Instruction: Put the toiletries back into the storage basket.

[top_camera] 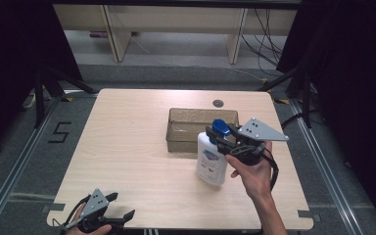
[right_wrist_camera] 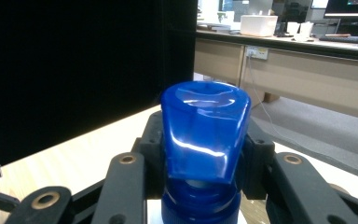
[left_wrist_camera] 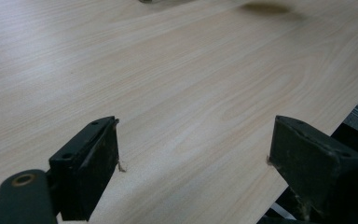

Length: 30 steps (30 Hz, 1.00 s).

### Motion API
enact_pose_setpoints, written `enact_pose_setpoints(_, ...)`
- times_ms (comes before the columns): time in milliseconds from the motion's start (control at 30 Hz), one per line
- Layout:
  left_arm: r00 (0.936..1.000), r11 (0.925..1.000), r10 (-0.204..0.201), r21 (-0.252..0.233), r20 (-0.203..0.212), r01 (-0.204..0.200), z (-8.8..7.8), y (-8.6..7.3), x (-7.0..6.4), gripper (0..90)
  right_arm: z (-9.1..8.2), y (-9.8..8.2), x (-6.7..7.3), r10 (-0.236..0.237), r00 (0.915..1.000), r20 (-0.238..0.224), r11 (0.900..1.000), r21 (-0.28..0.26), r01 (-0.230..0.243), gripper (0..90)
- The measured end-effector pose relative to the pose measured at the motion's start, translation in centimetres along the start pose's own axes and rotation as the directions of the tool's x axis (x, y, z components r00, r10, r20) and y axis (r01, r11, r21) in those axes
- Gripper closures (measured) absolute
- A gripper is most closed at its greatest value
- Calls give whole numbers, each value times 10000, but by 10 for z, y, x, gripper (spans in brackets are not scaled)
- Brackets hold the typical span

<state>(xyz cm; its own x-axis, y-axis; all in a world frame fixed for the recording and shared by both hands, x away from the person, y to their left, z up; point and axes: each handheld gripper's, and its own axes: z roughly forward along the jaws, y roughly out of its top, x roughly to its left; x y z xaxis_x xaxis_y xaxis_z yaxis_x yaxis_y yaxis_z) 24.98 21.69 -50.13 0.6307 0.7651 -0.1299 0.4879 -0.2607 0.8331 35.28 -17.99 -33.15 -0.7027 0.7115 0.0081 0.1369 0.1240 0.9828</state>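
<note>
Our right gripper [top_camera: 221, 135] has its jaws clamped on the white bottle [top_camera: 211, 159] at its blue cap [right_wrist_camera: 205, 133], centre-right of the high view, just beside the brown bin [top_camera: 176, 128]. Lower left, our left gripper [top_camera: 121, 206] sits with jaws wide over bare table [left_wrist_camera: 177, 84].

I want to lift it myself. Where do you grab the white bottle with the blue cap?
Probably at the neck just under the blue cap, coming in level from the side. The white bottle stands upright, its neck is narrow, and the right gripper is shut there already.
</note>
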Motion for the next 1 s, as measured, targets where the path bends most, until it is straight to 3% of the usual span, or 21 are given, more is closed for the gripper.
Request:
enact_pose_setpoints(167, 10000, 10000, 51, -16, -24, -51, -1, 0, 1, 151, 2, 8, -1, 222, 9996, -163, 9997, -102, -224, 619)
enact_pose_setpoints(400, 9999, 9999, 143, 94, -45, -143, -1, 0, 2, 150, 5, 25, -4, -34, 9997, -227, 9999, -135, 31, 618)
enact_pose_setpoints(433, 10000, 10000, 54, 24, -40, -54, -1, 0, 1, 150, 5, 27, -4, 190, 9993, -327, 9998, -45, -191, 619)
enact_pose_setpoints(533, 10000, 10000, 55, 36, -32, -55, -1, 0, 1, 150, 7, 33, -8, -57, 9996, -265, 9999, -130, 53, 619)
enact_pose_setpoints(600, 10000, 10000, 67, 13, -6, -67, -1, 0, 1, 150, 9, 37, -12, -6, 9997, -227, 9999, -141, 2, 619)
enact_pose_setpoints(633, 10000, 10000, 64, -17, 1, -64, -1, 0, 0, 151, 9, 39, -12, 249, 9993, -292, 9997, -50, -250, 618)
enact_pose_setpoints(733, 9997, 9993, 239, 274, -69, -237, -2, 0, 3, 151, 9, 45, -20, 102, 9998, -166, 9998, -145, -105, 618)
enact_pose_setpoints(767, 10000, 9999, 72, 127, -68, -71, -1, 0, 1, 150, 9, 47, -21, 312, 9993, -180, 9995, -71, -313, 619)
enact_pose_setpoints(1000, 10000, 9999, 61, 115, -72, -60, -1, 0, 1, 150, 9, 62, -36, 297, 9995, 105, 9994, -168, -295, 618)
